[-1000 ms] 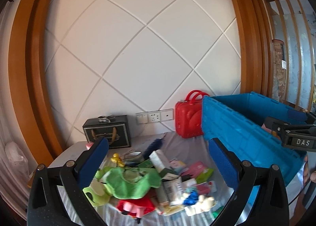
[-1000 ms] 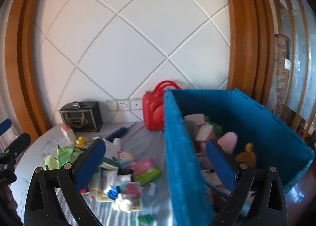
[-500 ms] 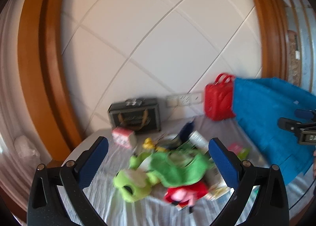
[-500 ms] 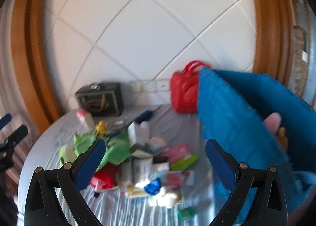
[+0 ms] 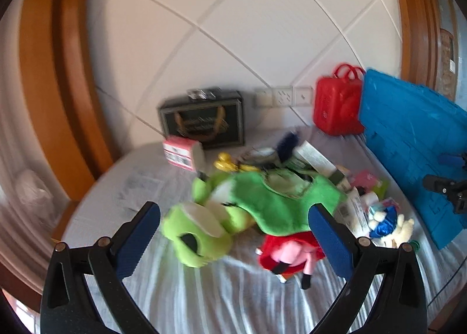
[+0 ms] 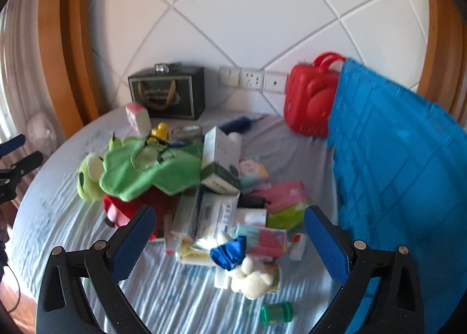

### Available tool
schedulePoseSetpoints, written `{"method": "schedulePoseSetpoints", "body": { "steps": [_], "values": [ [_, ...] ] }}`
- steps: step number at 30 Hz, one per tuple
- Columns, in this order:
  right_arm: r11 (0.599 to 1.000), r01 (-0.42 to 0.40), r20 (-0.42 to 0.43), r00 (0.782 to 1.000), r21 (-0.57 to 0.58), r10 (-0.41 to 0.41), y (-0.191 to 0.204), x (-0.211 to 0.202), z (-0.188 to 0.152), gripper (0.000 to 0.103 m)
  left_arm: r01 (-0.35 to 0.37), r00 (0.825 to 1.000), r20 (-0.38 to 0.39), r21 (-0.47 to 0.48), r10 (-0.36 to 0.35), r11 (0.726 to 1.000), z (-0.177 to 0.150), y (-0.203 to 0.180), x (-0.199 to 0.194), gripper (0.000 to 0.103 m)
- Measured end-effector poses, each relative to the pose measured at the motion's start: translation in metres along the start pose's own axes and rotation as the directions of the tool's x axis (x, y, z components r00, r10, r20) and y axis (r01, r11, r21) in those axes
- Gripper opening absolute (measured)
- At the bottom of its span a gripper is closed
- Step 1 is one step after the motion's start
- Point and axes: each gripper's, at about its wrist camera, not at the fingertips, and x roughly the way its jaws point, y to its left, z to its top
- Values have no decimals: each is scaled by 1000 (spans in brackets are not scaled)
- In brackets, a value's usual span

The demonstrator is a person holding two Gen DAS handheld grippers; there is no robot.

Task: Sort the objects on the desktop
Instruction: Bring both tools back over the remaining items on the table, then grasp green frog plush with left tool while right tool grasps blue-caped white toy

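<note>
Hovering over a cluttered table

Covering the round table [image 6: 52, 217] is a pale striped cloth, and a blue bin [image 6: 394, 176] stands at its right edge, touching a red case [image 6: 309, 100] by the wall. A dark gift box [image 6: 167, 94] sits at the back. A heap of desktop objects fills the middle: a green frog plush [image 5: 251, 205], a red-and-pink doll [image 5: 292, 255] just beside it, cartons [image 6: 219, 158], a white plush with blue bow [image 6: 248, 272], and a small green cylinder [image 6: 275, 313] lying apart.

The left gripper [image 5: 233, 237] and right gripper [image 6: 226, 242] both hang above the heap, fingers spread wide, holding nothing.
</note>
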Motion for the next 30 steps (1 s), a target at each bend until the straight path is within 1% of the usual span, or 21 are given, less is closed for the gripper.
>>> {"method": "schedulePoseSetpoints", "body": {
  "steps": [3,4,6,9,12,15,17,18,20,21,22,23,25,27,28,30],
  "values": [
    [999,-12,-12,1000,-33,11,-3,12,-3,102,32,999,-39,12,-32,999,-7,-11,29,103],
    [999,-11,-9,1000,-42,11,-4,16,-3,102,54,997,-62,2,-54,999,-11,-13,42,103],
    [998,-19,-10,1000,-52,18,-7,23,-1,102,88,992,-84,-19,-89,996,-15,-16,57,103],
    [998,-24,-25,999,-66,23,-11,38,-1,102,113,985,-123,-54,-119,992,-23,-18,84,103],
    [997,-26,-55,998,-69,22,-16,52,-2,102,135,976,-160,-85,-147,987,-29,-22,111,103],
    [997,-31,-83,996,-67,26,-20,66,-5,102,145,967,-199,-87,-159,986,-33,-29,137,103],
    [997,-31,-100,995,-68,24,-22,73,-9,102,186,957,-203,-122,-208,975,-34,-29,147,101],
    [997,-31,-109,994,-68,24,-24,77,-11,102,206,953,-195,-144,-232,968,-33,-29,151,97],
    [997,-27,-133,991,-66,18,-27,83,-17,102,212,954,-187,-137,-236,968,-27,-31,158,87],
    [998,-24,-147,989,-61,15,-29,87,-20,102,222,952,-184,-128,-243,967,-24,-32,160,69],
    [998,-26,-166,986,-53,17,-31,91,-24,102,270,939,-186,-117,-288,956,-19,-36,163,46],
    [999,-29,-182,983,-45,20,-33,94,-28,102,289,931,-198,-108,-305,951,-16,-40,166,40],
    [998,-44,-215,976,-34,35,-34,101,-34,102,304,927,-209,-66,-311,950,-12,-50,169,28],
    [998,-53,-246,968,-29,45,-33,107,-42,102,311,926,-214,-33,-311,950,-10,-58,168,23],
    [998,-59,-261,964,-32,48,-32,110,-47,102,323,922,-214,-33,-322,946,-11,-60,167,20],
    [997,-62,-281,959,-35,49,-29,117,-56,102,336,917,-216,-30,-334,941,-12,-60,166,17]
  ]
}}
